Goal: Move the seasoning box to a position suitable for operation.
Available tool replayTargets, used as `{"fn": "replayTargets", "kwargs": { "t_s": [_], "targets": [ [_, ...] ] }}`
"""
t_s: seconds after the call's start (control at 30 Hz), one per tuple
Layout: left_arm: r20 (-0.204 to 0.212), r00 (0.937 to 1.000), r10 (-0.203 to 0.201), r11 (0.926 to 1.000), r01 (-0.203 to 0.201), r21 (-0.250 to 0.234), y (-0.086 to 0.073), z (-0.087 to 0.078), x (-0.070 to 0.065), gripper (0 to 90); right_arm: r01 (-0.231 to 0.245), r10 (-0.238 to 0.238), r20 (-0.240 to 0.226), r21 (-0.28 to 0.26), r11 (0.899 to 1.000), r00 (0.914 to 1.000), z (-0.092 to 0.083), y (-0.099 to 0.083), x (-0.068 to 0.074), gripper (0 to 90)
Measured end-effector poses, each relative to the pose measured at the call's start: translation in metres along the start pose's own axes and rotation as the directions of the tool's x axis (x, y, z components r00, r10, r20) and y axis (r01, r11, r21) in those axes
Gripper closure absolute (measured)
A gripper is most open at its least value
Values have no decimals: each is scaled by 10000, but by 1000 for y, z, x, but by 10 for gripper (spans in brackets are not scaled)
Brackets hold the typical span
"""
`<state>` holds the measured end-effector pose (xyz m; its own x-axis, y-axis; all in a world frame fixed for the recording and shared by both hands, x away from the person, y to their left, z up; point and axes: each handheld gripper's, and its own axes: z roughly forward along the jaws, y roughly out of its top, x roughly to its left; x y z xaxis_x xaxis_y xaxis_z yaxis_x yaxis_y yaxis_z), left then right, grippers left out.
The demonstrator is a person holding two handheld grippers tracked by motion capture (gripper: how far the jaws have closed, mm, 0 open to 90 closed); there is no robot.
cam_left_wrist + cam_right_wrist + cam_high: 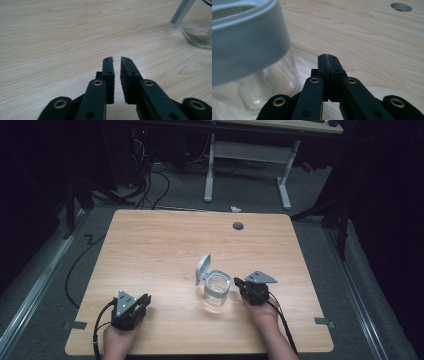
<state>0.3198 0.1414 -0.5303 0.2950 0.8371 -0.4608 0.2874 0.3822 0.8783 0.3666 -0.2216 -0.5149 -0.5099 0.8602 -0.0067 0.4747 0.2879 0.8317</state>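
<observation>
Glass jar [217,292] with grey lid [202,268] flipped up was stood on counter [165,245], just left of right claw [237,283]. Right claw jaws were pressed together, empty. Left claw [146,299] jaws were parted by narrow gap, nothing clamped.

I see a glossy clear glass jar [217,292], its matt grey plastic lid [202,267], a pale wood-grain counter [160,250], and matt black tongs [329,58].

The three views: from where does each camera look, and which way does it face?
High view: above the person's side, facing forward and down on the table; both hands, left gripper, right gripper.
Left gripper view: along its nearly closed jaws, over the tabletop.
Right gripper view: along its shut jaws, beside the jar.
All share the glass jar.
</observation>
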Motion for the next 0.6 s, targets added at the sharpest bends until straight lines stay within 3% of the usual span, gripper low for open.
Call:
{"fn": "replayTargets", "kwargs": {
  "t_s": [0.13,0.6],
  "targets": [
    [-42,9999,120,9998,-121,-155,2,-2,-2,900,103,-104,-150,-68,9999,9998,5,3,4,900],
    [83,9999,74,10000,-74,22,-1,-2,-5,895,278,-282,-343,-108,9996,9990,4,4,15,900]
  ]
}}
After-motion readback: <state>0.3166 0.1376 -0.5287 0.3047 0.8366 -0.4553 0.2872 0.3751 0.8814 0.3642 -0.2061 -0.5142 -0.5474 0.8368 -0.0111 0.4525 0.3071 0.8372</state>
